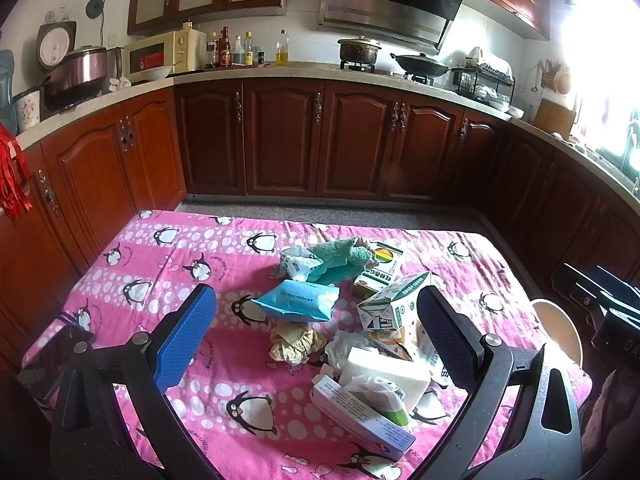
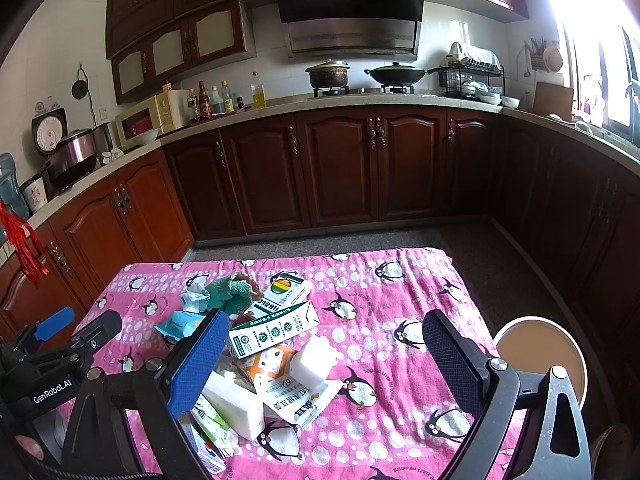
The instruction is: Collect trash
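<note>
A pile of trash lies on the pink penguin tablecloth [image 1: 168, 264]. It holds a blue wipes pack [image 1: 298, 300], a crumpled brown paper [image 1: 294, 344], a green-white carton [image 1: 394, 306], a teal cloth [image 1: 342, 260], white foam blocks [image 1: 390, 368] and a flat box [image 1: 360, 416]. My left gripper [image 1: 316, 332] hangs open above the pile with nothing between its fingers. In the right wrist view, the carton [image 2: 276, 332], a foam block [image 2: 314, 362] and a white snack wrapper [image 2: 296, 398] lie between the fingers of my open right gripper [image 2: 326, 364], which holds nothing.
A round wooden stool [image 2: 540, 356] stands at the table's right edge. Dark wooden cabinets [image 1: 320, 140] with a loaded counter run behind and along both sides. The left gripper's body [image 2: 60, 360] shows at the left of the right wrist view.
</note>
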### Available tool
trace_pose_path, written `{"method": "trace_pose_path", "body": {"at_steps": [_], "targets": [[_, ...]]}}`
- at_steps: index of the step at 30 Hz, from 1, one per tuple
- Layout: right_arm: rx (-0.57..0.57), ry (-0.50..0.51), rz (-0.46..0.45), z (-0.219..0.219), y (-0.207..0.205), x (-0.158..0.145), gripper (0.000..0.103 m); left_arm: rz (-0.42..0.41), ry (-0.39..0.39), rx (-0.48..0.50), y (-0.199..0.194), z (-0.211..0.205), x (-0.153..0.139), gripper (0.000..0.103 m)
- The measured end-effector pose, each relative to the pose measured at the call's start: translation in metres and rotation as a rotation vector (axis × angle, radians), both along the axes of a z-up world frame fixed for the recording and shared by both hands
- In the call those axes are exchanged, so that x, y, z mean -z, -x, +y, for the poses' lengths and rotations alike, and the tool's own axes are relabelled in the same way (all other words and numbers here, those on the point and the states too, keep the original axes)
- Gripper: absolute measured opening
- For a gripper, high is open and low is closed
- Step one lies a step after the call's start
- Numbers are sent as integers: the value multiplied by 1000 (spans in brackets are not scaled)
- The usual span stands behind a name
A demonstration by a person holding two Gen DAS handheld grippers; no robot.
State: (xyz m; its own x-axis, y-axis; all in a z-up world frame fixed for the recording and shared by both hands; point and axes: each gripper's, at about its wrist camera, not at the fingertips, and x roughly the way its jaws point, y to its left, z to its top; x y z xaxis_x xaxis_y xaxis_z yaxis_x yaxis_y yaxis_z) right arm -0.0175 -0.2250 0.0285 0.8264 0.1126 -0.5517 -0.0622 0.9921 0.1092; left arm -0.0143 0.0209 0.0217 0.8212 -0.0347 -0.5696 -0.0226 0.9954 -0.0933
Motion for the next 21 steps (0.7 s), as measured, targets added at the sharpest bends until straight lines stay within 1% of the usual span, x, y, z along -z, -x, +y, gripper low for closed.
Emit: {"method": "trace_pose_path", "body": {"at_steps": [14, 21], "targets": [[5, -3, 10, -4, -1, 5, 96, 15, -7, 5, -3, -5, 0, 100], [2, -14, 15, -5, -2, 6, 96, 5, -17, 14, -3, -8, 1, 100]]}}
